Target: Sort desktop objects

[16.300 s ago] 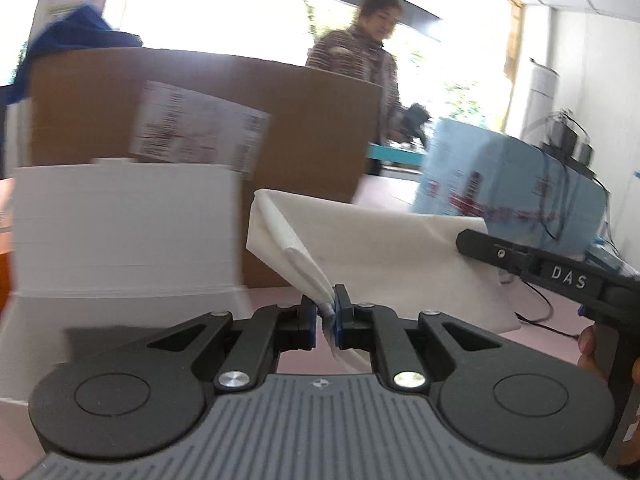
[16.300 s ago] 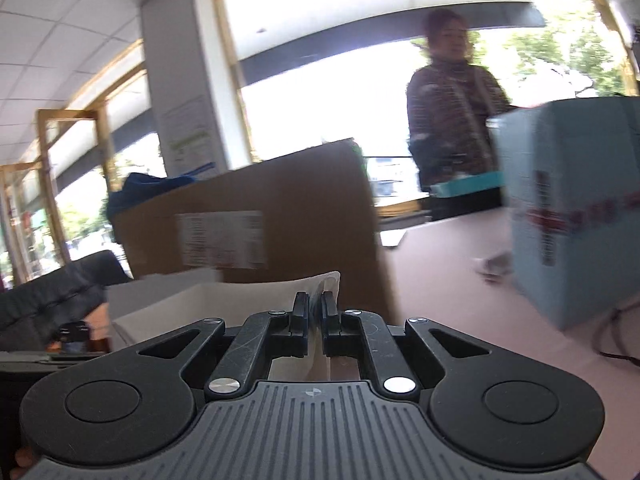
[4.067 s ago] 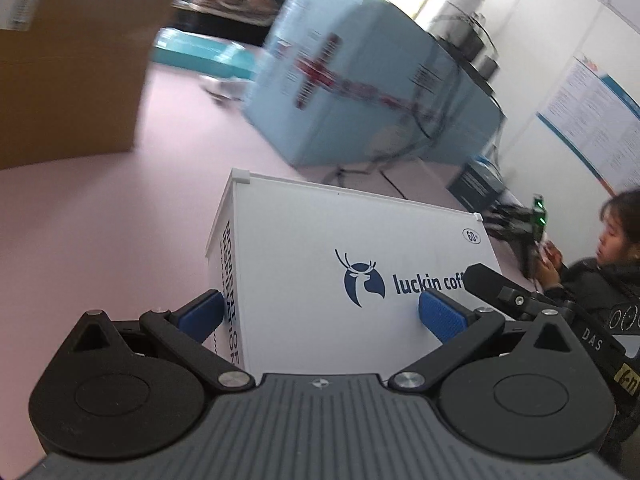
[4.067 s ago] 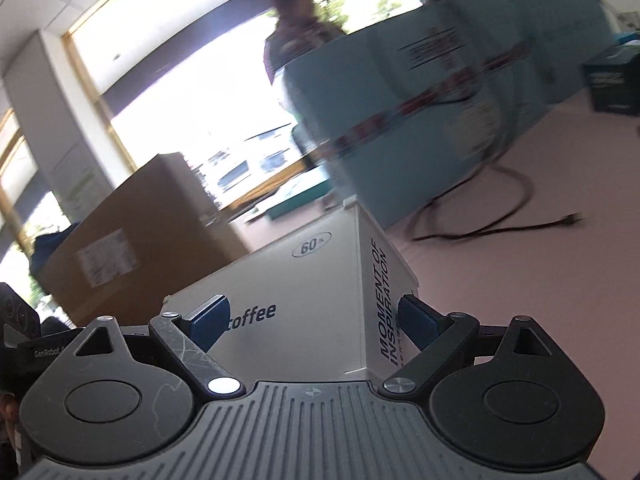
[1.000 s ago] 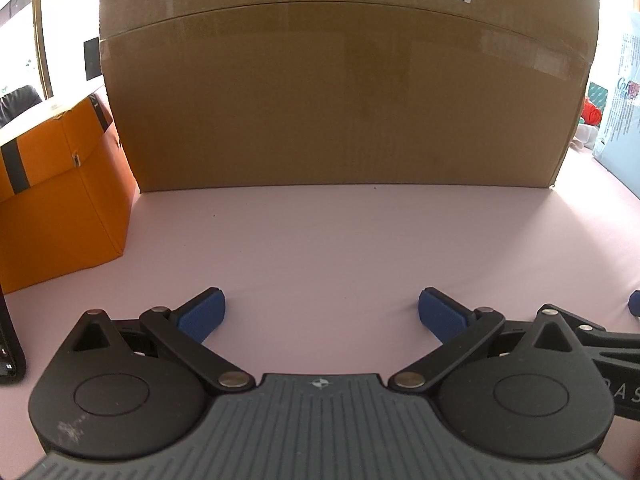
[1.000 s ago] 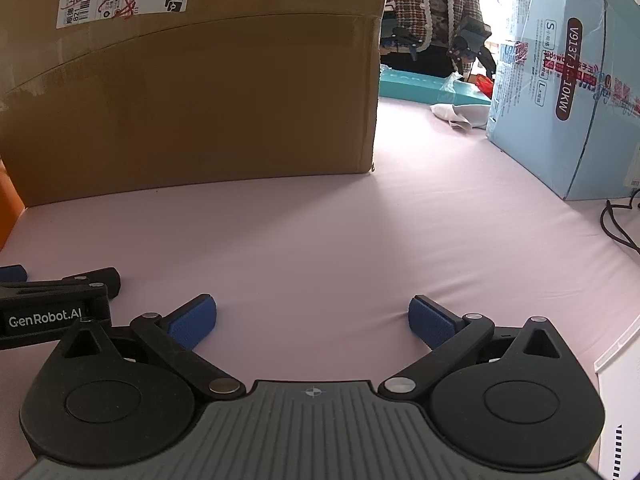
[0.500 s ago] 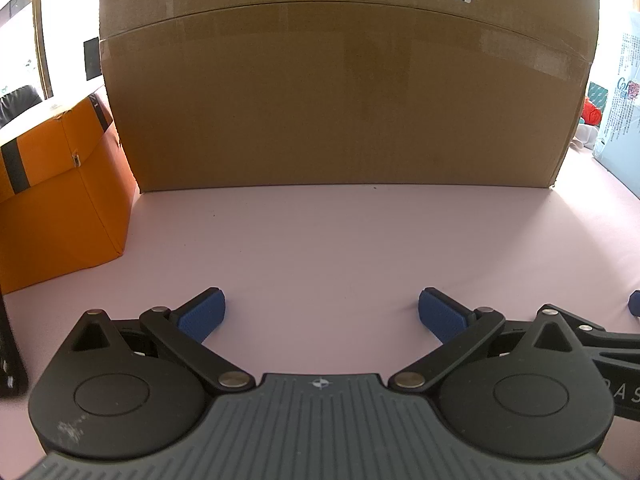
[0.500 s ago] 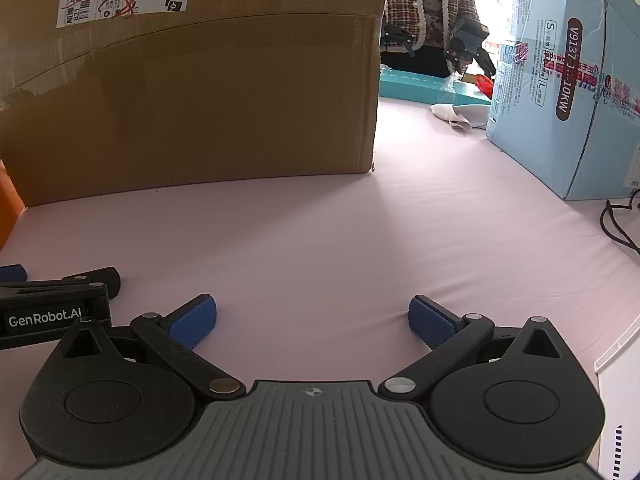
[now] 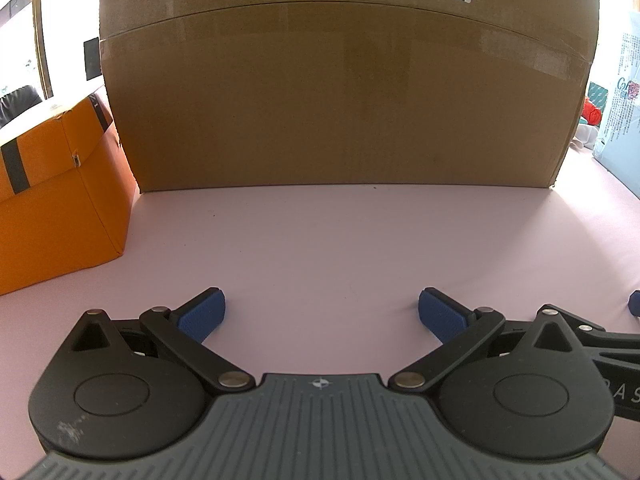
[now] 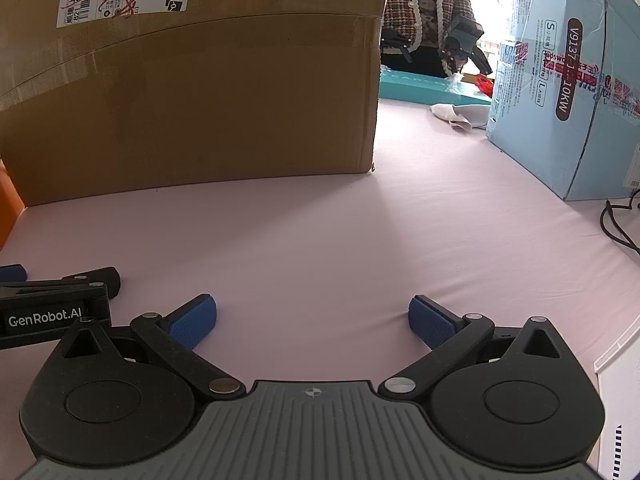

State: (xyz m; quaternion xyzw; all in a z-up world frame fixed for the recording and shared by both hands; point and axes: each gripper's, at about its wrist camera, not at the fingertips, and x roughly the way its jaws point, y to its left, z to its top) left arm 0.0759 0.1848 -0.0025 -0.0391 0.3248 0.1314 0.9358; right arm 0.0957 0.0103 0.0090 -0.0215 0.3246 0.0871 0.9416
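Observation:
My left gripper (image 9: 322, 314) rests low over the pink tabletop (image 9: 340, 240), open, with nothing between its blue pads. My right gripper (image 10: 312, 320) is open and empty too, side by side with the left one. Part of the left gripper's black arm (image 10: 56, 304) shows at the left edge of the right wrist view. A white box corner (image 10: 620, 380) sits at the lower right of the right wrist view. An orange box (image 9: 52, 196) stands to the left in the left wrist view.
A large brown cardboard box (image 9: 340, 80) fills the back, also seen as the cardboard box (image 10: 192, 92). A light blue carton (image 10: 568, 80) stands at the right with a black cable (image 10: 616, 224) beside it. A person in a checked jacket (image 10: 424, 12) stands behind a teal box (image 10: 424, 86).
Both grippers have held still over the last second. Earlier they carried a white coffee box between them, and it is no longer held.

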